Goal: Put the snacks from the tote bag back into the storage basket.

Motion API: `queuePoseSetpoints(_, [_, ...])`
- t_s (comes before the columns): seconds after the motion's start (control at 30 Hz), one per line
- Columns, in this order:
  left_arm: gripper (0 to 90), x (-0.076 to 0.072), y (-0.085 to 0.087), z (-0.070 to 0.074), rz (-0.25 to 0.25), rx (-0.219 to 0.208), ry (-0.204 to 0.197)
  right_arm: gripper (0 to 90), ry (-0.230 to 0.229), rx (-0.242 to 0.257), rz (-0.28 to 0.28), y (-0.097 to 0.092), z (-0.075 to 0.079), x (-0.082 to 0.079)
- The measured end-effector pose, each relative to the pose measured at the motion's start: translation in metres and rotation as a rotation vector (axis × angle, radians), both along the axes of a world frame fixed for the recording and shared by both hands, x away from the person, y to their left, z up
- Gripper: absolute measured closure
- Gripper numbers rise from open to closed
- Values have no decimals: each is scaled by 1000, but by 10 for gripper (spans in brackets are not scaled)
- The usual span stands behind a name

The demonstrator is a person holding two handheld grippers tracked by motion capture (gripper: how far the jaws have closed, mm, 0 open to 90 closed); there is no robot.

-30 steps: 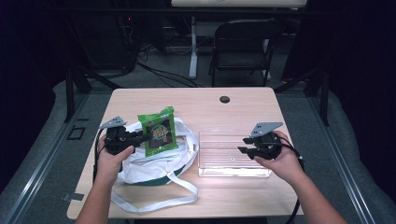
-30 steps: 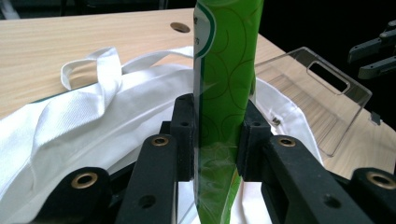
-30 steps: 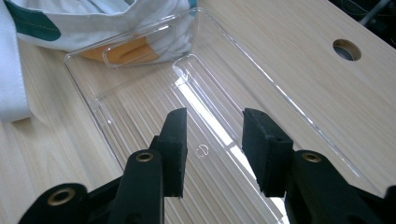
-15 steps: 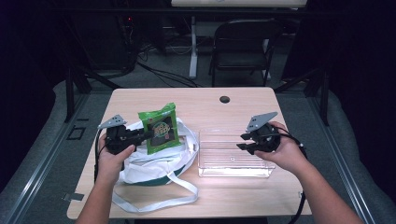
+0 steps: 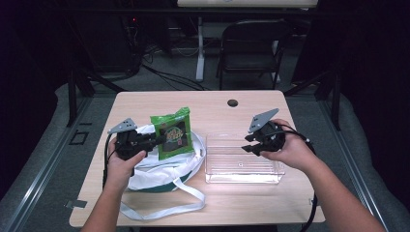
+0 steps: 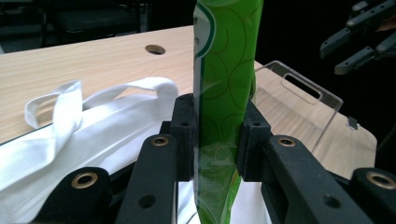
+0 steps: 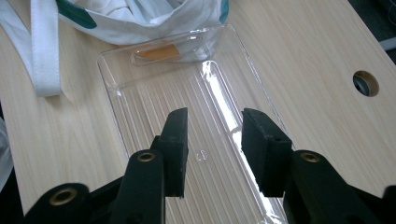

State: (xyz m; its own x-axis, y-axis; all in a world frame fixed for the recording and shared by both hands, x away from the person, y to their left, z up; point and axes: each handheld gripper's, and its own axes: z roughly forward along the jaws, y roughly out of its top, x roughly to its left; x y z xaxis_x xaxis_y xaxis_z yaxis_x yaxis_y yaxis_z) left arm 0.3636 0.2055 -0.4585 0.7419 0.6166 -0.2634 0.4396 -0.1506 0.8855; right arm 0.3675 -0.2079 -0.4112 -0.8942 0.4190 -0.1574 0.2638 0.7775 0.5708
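1. The green packet hangs upright in the left gripper, above the white bag at the left of the table
2. The clear tray lies to the right of the packet, just beside the bag, its long axis running across the table; judging from that, the packet has to travel rightward and down to land in it
3. The packet's long axis stands vertical while the tray is low and flat, so it will likely need laying over to rest inside
4. The left hand is the one that carries the packet; the right hand is nearer the tray
5. In the left gripper view the jaws are clamped on the packet's lower part, one pad on each face, the foil pinched thin between them
6. The right gripper hovers over the tray's right half, touching nothing
7. In the right gripper view its jaws stand partly apart with only the ribbed tray floor seen between them, so it holds nothing; the pads point down into the tray
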Motion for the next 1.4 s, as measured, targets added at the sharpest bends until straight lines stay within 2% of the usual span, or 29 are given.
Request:
queuePoseSetpoints(0.3, [726, -3, -15, 5, -56, -10, -9, 613, 2, -52, 60, 14, 19, 6])
queuePoseSetpoints(0.6, [726, -9, -37, 8, -129, -9, -18, 608, 11, -52, 109, 23, 37, 3])
queuePoseSetpoints(0.8, [726, -11, -48, 5, -163, 2, -10, 591, 8, -76, 129, 26, 46, 0])
queuePoseSetpoints(0.83, [727, -11, -51, 4, -168, -1, -10, 591, 14, -68, 134, 27, 48, 0])
queuePoseSetpoints(0.87, [727, -11, -52, 5, -173, 3, -9, 590, 13, -85, 143, 28, 52, 0])
queuePoseSetpoints(0.9, [727, -12, -54, 4, -175, -5, -7, 590, 17, -73, 143, 29, 53, 0])
queuePoseSetpoints(1.1, [727, -14, -62, 5, -199, 1, -10, 573, 5, -82, 166, 36, 69, 1])
queuePoseSetpoints(1.13, [727, -14, -63, 4, -202, 3, -10, 559, -3, -85, 179, 39, 76, 2])
queuePoseSetpoints(1.4, [727, -16, -71, 2, -223, 16, -3, 521, -21, -96, 209, 52, 89, 3])
